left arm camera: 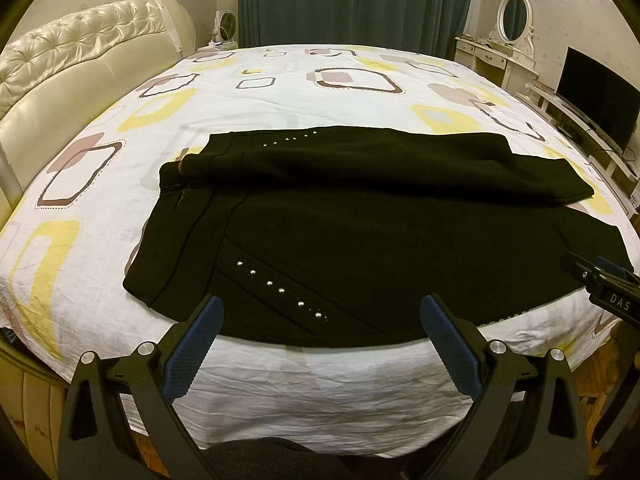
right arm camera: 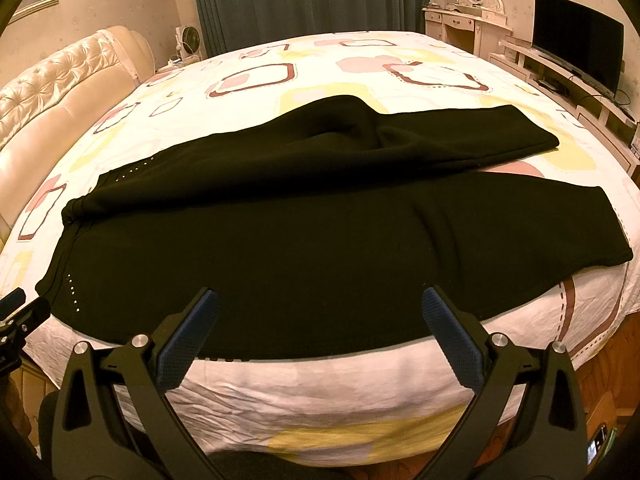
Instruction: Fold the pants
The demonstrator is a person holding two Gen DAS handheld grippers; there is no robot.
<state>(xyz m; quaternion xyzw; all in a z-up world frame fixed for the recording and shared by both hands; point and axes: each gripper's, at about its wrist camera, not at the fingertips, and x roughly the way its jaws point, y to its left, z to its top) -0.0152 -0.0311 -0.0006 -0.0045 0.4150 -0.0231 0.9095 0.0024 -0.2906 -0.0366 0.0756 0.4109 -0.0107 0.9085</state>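
Black pants (left arm camera: 360,248) lay across the middle of the bed (left arm camera: 320,380). Left gripper (left arm camera: 322,312) and right gripper (right arm camera: 320,304) gaped wide, holding nothing. Only the right view showed both leg ends, frame right. TV (right arm camera: 578,54) upper right.

Home bedroom: bed (left arm camera: 320,92) with patterned sheet (right arm camera: 360,392), tufted cream headboard (left arm camera: 60,64), teal curtains (left arm camera: 352,0), white vanity (left arm camera: 500,56) with oval mirror (left arm camera: 514,14), TV (left arm camera: 596,92) on low stand, papered walls.
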